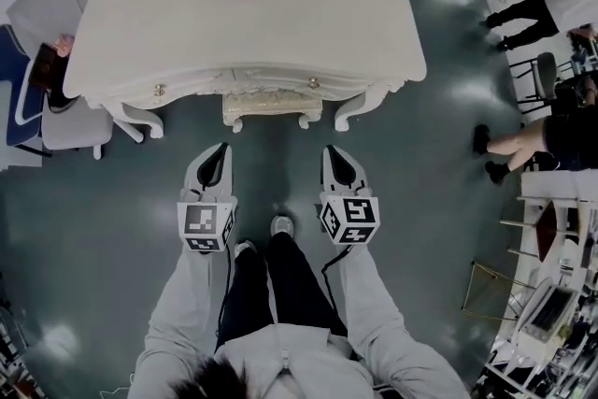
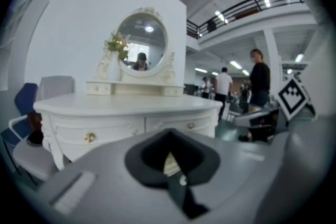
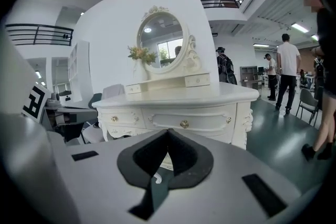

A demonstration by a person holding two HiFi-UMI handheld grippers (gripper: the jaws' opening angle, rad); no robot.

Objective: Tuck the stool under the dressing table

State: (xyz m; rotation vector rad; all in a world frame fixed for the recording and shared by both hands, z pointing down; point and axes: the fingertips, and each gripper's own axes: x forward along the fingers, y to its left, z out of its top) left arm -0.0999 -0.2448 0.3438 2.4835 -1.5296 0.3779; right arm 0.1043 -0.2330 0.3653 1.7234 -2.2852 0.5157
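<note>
nearest to you, your grey sleeves (image 1: 182, 313) run out to the two tongs, each with a marker cube (image 1: 206, 227) on top. your left tongs (image 1: 221, 149) and right tongs (image 1: 329, 150) are held side by side above the floor (image 1: 112, 201), well apart from each other, tips toward the desk. both pairs are closed tip to tip with nothing clamped. the left gripper view shows the left tongs (image 2: 168, 132) meeting at a point, and the right gripper view shows the same of the right tongs (image 3: 168, 132). between them, lower down, are your dark trouser legs and a pale shoe (image 1: 281, 225).

ahead of the tips and apart from them, the stool (image 1: 271, 106) sits under the front middle of the desk (image 1: 252, 14). in the head view only its carved cream front edge and two short curled feet stick out past the desk's edge, between the desk's front legs. neither pair of tongs touches it.

the desk is cream, with a curved top and two front drawers with gold knobs (image 3: 184, 124). at its back an oval mirror (image 3: 161, 39) stands on a low shelf of small drawers, with a spray of flowers (image 3: 139, 53) beside it.

left of the desk a grey chair (image 1: 70, 121) stands just beside it. farther off to the right, people (image 3: 287, 68) stand on the floor.
</note>
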